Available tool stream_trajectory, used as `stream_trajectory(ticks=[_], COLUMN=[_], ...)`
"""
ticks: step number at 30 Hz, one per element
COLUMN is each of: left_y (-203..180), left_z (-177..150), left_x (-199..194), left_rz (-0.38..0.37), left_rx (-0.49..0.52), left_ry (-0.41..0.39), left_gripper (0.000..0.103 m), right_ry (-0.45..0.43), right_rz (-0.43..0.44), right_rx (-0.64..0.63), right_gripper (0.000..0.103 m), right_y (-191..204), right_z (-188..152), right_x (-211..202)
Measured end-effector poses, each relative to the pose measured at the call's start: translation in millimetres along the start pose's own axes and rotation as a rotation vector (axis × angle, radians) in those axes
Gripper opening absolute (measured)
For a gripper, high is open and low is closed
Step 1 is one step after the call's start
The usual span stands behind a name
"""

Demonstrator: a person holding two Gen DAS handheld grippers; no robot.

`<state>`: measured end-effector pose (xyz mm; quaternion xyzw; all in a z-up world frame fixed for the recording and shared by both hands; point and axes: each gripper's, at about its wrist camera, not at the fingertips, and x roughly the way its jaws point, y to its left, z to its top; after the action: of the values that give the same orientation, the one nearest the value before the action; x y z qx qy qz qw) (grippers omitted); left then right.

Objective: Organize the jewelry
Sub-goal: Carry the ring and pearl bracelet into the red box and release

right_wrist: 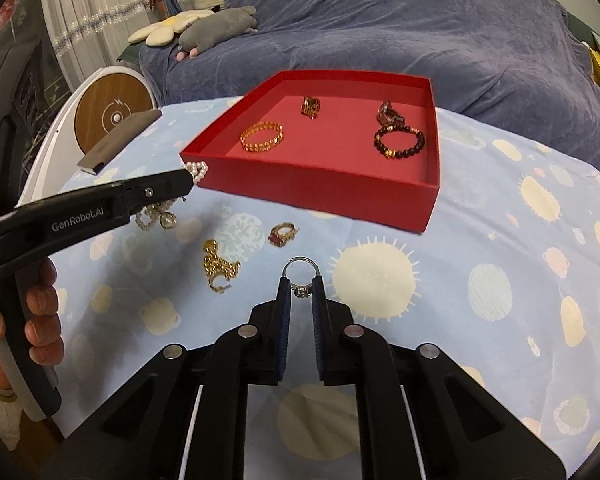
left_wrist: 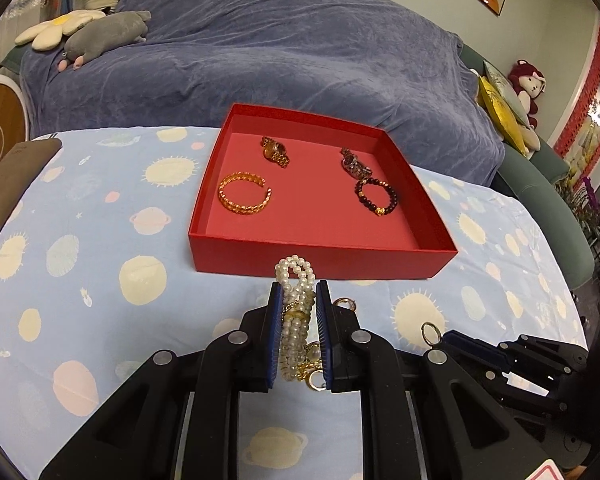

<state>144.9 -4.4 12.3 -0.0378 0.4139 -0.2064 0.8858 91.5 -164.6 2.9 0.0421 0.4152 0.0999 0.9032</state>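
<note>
My left gripper [left_wrist: 299, 286] is shut on a multi-strand pearl bracelet [left_wrist: 296, 276] with a gold clasp, held above the cloth just before the red box's [left_wrist: 324, 266] near wall. The box holds a gold bangle [left_wrist: 244, 197], two watches [left_wrist: 275, 151] [left_wrist: 355, 166] and a dark bead bracelet [left_wrist: 378, 198]. My right gripper [right_wrist: 300, 280] is shut on a silver ring [right_wrist: 301, 291], lifted a little off the cloth. A gold chain piece [right_wrist: 218, 266] and a red-stone ring [right_wrist: 282, 234] lie on the cloth. In the right wrist view the left gripper [right_wrist: 188, 184] carries the pearls [right_wrist: 198, 170] at the box's left corner.
The table wears a pale blue cloth with planets [left_wrist: 100, 272]. A grey booklet [left_wrist: 16, 184] lies at its left edge beside a round wood-topped device [right_wrist: 112, 108]. Behind the box is a sofa under a blue throw [left_wrist: 280, 52] with plush toys. A person's hand [right_wrist: 40, 308] grips the left handle.
</note>
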Motion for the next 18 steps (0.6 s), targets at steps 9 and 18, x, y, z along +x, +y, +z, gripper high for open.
stream_trajectory(ticks=[9,18], left_y=[-15,-4], left_z=[73,115], left_x=[24,111], left_rz=[-0.003,0.017], left_rx=[0.042,0.015], left_ry=[-0.038,0.044], left_gripper=[0.014,0.014], right_ry=[-0.097,-0.034], right_rz=[0.009,-0.029], right_rx=[0.073,0.117], right_gripper=[0.010,0.010], right_y=[-24,-39], right_z=[88,140], right_x=[4,91])
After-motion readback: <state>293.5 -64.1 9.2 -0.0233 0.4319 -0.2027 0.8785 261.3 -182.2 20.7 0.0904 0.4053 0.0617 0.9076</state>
